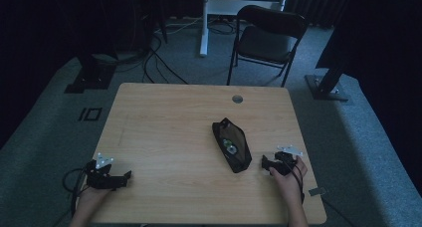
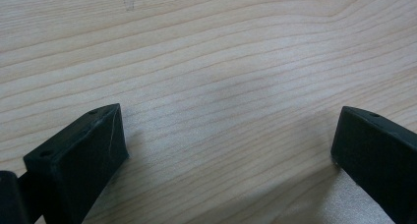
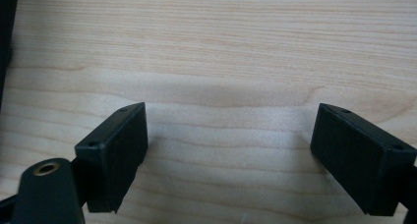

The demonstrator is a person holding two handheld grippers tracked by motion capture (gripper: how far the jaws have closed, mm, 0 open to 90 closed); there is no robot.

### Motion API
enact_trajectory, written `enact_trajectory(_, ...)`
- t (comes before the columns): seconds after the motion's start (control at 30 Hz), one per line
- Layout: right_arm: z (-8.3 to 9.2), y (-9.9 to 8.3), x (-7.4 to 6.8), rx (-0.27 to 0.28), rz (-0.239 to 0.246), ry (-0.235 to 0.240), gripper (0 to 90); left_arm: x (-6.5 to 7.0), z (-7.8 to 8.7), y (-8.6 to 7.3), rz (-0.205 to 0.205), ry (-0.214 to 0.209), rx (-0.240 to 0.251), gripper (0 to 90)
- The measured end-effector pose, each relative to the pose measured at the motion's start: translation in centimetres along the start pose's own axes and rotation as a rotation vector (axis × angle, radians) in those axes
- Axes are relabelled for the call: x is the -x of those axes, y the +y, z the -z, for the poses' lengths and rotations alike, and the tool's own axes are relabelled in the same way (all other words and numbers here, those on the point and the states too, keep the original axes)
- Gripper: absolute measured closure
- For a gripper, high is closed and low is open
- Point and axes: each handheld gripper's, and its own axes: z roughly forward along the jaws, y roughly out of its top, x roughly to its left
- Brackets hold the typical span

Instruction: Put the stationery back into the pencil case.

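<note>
Surface [image 1: 164, 137]: pale wood, fine grain lines. Pouch [image 1: 232, 145], centre right of frame: black, greenish-white contents showing. Left gripper [image 1: 127, 176] and right gripper [image 1: 264, 162]: black, grey plates. Chair [image 1: 268, 35], upper frame: black. Floor [image 1: 45, 137]: grey-green carpet.

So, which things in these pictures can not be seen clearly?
- High view: what lies inside the open black pouch is too small and dim to name.
- High view: the person's forearms are cut off by the bottom edge.
- Right gripper view: a dark thing is cut off by the left edge.
- High view: the small grey piece at the table edge is too small.
</note>
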Motion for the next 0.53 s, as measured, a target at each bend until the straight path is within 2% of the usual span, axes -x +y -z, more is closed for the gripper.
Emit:
enact_trajectory(0.13,0.05,-0.04,0.19,0.002,-0.002,0.026,11.8,0.0,0.0,0.0,0.0,0.0,0.0,0.1)
enact_trajectory(0.27,0.0,-0.03,-0.03,-0.007,0.022,0.016,11.7,0.0,0.0,0.0,0.0,0.0,0.0,0.1)
enact_trajectory(0.53,-0.01,-0.02,-0.03,-0.006,0.023,0.018,11.7,0.0,0.0,0.0,0.0,0.0,0.0,0.1)
